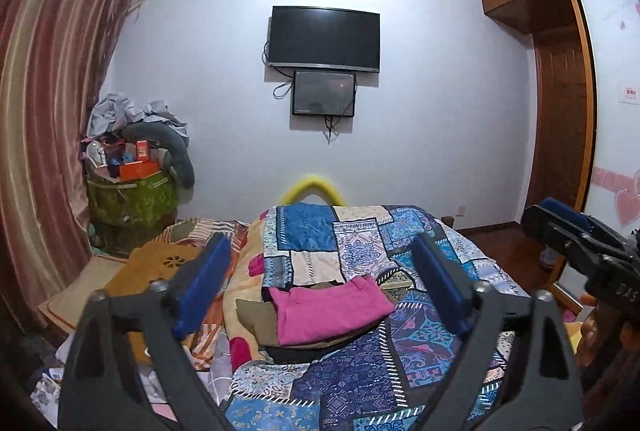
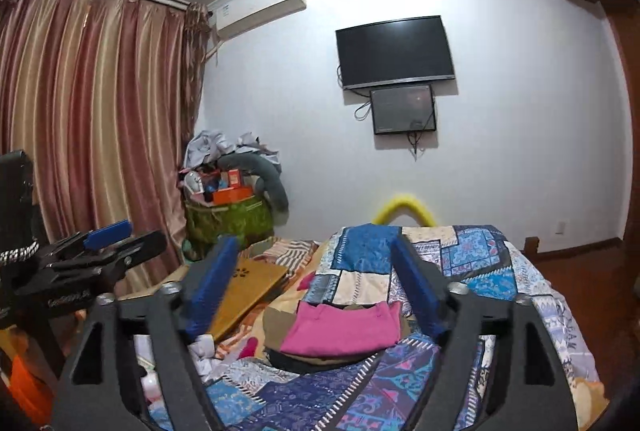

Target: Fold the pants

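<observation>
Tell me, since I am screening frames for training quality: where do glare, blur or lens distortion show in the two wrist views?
Left wrist view: the ceiling moulding bows, the striped pink-and-gold curtain curves, corners vignette black, the yellow foam arch looks soft. Right wrist view: glare washes out the white wall air conditioner, the same bowing shows; the folded pink pants stay sharp.

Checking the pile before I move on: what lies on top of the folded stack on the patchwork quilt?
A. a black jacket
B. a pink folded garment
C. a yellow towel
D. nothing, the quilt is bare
B: the pink folded garment sits topmost on the stack, with olive and dark layers showing beneath it on the quilt.
</observation>
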